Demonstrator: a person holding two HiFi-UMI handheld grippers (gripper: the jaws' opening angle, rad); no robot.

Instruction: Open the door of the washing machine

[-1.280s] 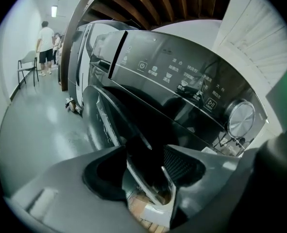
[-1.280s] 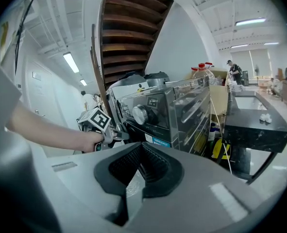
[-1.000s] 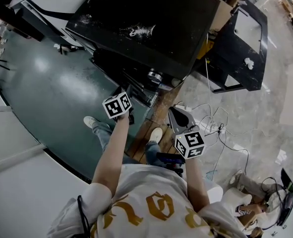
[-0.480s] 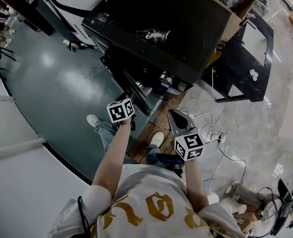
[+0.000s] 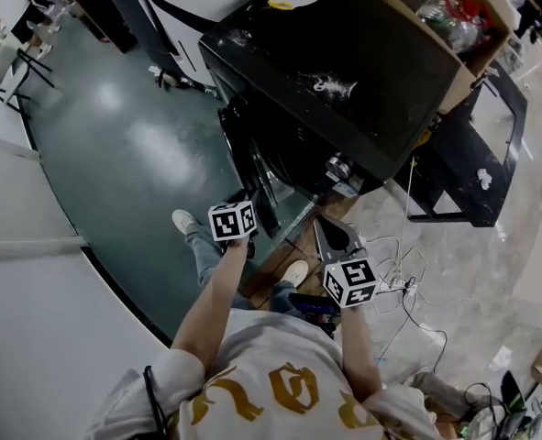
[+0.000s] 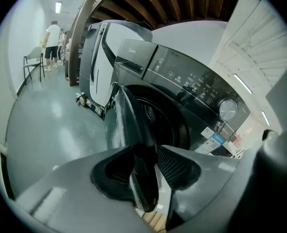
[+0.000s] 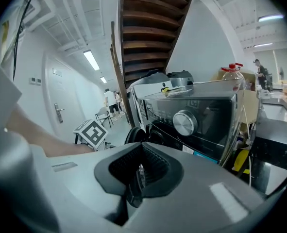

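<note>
Left gripper view shows our left claw (image 6: 145, 161) pinched on the edge of the door (image 6: 130, 111); our right claw (image 7: 139, 173) is closed, empty. Beyond, the door stands ajar from the washing machine (image 6: 192, 81).

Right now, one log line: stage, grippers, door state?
stage: door gripped | left gripper: shut on door edge | right gripper: shut, empty | door: partly open

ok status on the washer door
Left gripper shut on door edge. Right gripper shut, empty. Door part open, nothing seen blocking it.
</note>
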